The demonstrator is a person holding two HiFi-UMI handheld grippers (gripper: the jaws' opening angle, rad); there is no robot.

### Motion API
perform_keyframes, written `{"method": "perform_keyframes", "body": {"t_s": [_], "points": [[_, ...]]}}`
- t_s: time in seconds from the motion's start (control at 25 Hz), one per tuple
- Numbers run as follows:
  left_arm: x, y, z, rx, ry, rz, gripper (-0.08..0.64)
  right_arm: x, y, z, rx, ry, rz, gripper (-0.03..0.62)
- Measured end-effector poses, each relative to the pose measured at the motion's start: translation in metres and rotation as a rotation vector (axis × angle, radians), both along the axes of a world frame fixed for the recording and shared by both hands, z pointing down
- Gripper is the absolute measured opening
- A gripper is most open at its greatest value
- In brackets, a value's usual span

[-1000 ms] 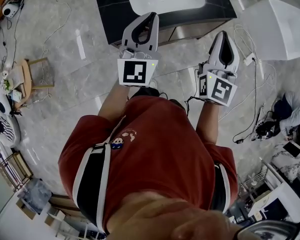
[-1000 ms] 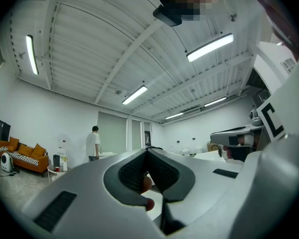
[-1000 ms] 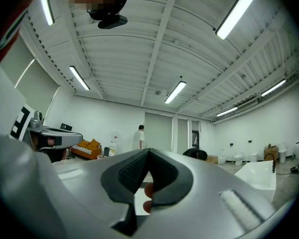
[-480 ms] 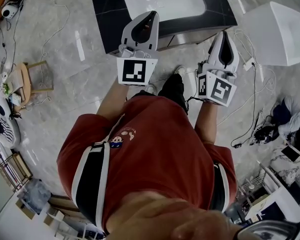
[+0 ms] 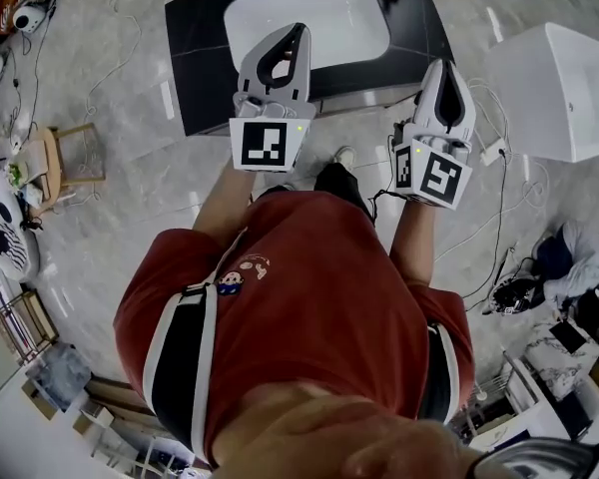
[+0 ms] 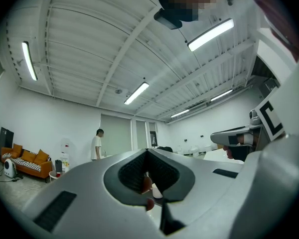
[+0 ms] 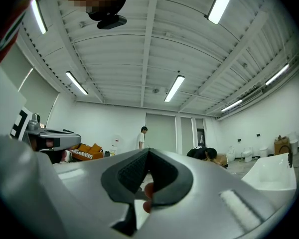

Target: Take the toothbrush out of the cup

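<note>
The left gripper (image 5: 296,30) has its jaws fully closed, holding nothing; the right gripper (image 5: 446,68) is likewise closed and empty; both point toward a white basin (image 5: 324,13) set in a black counter (image 5: 195,63).

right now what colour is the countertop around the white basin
The countertop is black; the head view shows it best.

2 grippers (image 5: 298,30) (image 5: 446,66), 1 white basin (image 5: 319,23), 1 black counter (image 5: 195,78), 1 wooden stool (image 5: 65,153) and 1 orange sofa (image 6: 24,159).
</note>
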State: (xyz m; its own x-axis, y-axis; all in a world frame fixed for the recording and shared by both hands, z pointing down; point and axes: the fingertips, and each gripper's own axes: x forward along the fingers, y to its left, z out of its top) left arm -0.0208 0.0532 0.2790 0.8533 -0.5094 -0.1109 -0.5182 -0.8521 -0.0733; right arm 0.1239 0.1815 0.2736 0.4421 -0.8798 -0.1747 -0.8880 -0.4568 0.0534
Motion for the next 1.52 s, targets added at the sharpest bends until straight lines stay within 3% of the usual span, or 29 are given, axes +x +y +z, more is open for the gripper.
{"method": "perform_keyframes", "body": {"t_s": [0.28,0.48,0.96,1.52], "points": [[0.053,-0.012,-0.011,-0.004,0.005,-0.092,0.006,0.071,-0.021,-0.008,0.024,-0.004,-0.08,0.01],[0.07,-0.018,-0.009,0.005,-0.022,-0.152,0.006,0.1,-0.035,0.002,0.043,-0.056,-0.136,0.009],[0.054,-0.064,0.001,-0.011,-0.022,-0.236,0.006,0.087,-0.101,0.006,0.019,-0.054,-0.233,0.01],[0.026,-0.164,-0.004,0.02,0.012,-0.3,0.006,0.06,-0.217,-0.011,0.013,0.008,-0.31,0.009]]}}
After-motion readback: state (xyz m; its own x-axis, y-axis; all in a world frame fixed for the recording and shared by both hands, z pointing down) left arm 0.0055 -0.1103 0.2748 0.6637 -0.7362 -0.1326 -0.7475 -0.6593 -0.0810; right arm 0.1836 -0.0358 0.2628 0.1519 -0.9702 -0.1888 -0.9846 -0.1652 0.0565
